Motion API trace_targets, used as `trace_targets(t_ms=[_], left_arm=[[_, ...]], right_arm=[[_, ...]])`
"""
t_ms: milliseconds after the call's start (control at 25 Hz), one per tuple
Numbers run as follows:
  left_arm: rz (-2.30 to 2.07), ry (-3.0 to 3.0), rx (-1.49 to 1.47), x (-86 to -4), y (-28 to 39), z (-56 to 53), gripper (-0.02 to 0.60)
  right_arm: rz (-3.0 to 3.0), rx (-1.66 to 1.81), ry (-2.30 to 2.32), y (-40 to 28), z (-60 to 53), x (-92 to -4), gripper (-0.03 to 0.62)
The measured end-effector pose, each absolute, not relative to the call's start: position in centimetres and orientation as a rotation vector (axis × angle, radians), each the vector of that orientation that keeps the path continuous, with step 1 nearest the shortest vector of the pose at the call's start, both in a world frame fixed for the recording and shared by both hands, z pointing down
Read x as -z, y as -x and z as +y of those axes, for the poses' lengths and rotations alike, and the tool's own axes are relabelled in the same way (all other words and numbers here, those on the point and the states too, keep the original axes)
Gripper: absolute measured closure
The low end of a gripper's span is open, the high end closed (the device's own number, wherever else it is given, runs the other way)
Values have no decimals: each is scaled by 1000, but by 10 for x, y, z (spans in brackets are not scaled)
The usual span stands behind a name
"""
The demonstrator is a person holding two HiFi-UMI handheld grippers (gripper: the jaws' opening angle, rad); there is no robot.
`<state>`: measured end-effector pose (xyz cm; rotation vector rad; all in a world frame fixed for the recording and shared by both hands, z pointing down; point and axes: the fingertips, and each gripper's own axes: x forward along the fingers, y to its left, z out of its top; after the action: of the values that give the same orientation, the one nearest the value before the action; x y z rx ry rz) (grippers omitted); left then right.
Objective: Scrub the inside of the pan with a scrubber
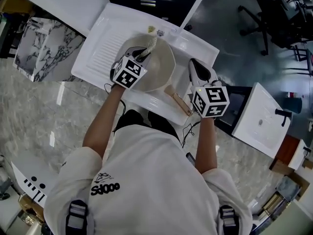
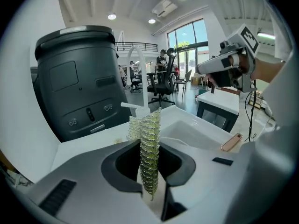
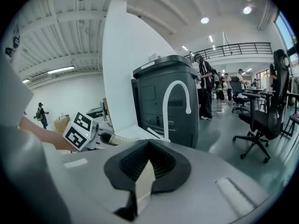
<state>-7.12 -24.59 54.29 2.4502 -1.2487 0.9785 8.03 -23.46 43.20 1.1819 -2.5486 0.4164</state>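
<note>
A cream pan [image 1: 161, 67] lies in the white sink [image 1: 200, 45], its wooden handle [image 1: 179, 102] pointing toward me. My left gripper [image 1: 142, 57] hangs over the pan's left part, shut on a pale green mesh scrubber [image 1: 150, 45]. In the left gripper view the scrubber [image 2: 149, 153] stands on edge, pinched between the jaws, with the pan handle [image 2: 232, 142] at the right. My right gripper [image 1: 196, 65] hovers just right of the pan, above its handle, shut and holding nothing. The right gripper view shows its jaws [image 3: 145, 171] together.
A ribbed drainboard [image 1: 100, 50] adjoins the sink on the left. A white curved faucet [image 3: 175, 101] rises at the sink's far side, before a dark grey bin [image 2: 77, 94]. A marbled block [image 1: 44, 50] stands far left. Office chairs [image 1: 266, 16] and people stand beyond.
</note>
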Motion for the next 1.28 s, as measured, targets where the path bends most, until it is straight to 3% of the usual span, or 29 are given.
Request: trace_targets(t_ms=[520, 1280], left_arm=[[-953, -2389, -1172, -631, 53, -277, 512], [-587, -2444, -1123, -683, -8, -268, 508]], right_arm=[[-2424, -546, -1327, -80, -243, -459, 585], [-2196, -643, -1577, -100, -212, -480, 585]])
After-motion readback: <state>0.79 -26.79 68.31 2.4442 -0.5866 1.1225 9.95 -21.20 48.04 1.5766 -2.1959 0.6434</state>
